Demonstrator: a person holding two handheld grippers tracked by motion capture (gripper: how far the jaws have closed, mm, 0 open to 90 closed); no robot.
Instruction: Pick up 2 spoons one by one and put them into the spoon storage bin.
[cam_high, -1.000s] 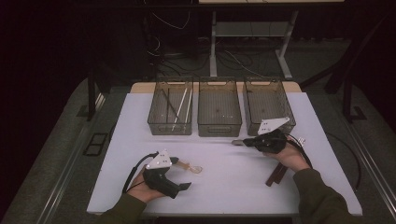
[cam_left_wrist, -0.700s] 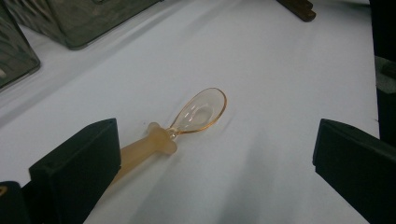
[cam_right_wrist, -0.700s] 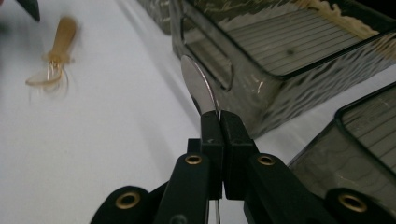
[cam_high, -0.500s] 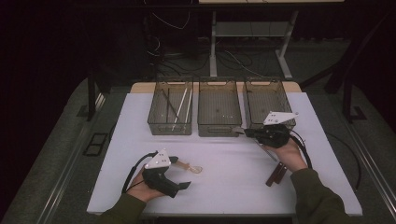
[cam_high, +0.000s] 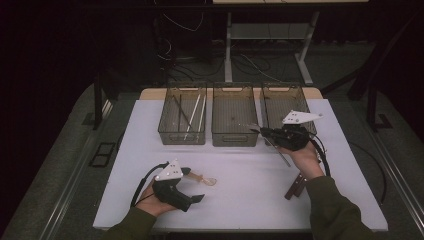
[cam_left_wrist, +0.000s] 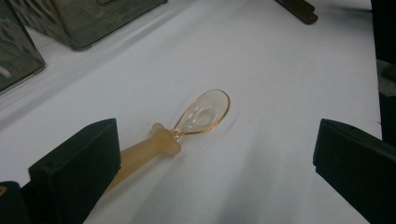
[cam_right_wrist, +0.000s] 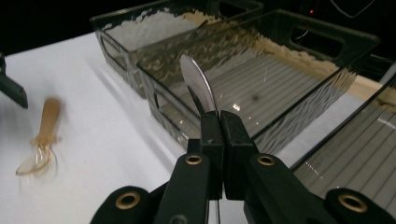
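My right gripper (cam_right_wrist: 218, 117) is shut on a metal table knife (cam_right_wrist: 196, 84), whose blade sticks up past the pads. In the high view the right gripper (cam_high: 266, 133) hovers at the front corner between the middle bin (cam_high: 234, 141) and the right bin (cam_high: 295, 92), with the knife (cam_high: 254, 126) held off the table. An amber plastic spoon (cam_left_wrist: 205, 112) lies on the white table between the wide-apart jaws of my left gripper (cam_left_wrist: 217, 140). That left gripper (cam_high: 195, 185) rests open at the front left beside the spoon (cam_high: 202, 178).
Three clear bins stand in a row at the back; the left bin (cam_high: 167, 134) holds several thin sticks (cam_high: 187, 116). A dark brown pair of sticks (cam_high: 295, 186) lies by the person's right forearm. The white table top (cam_high: 240, 200) ends near the front edge.
The right gripper has lifted the knife off the table and carried it up toward the bins. The left gripper and the spoon have stayed put.
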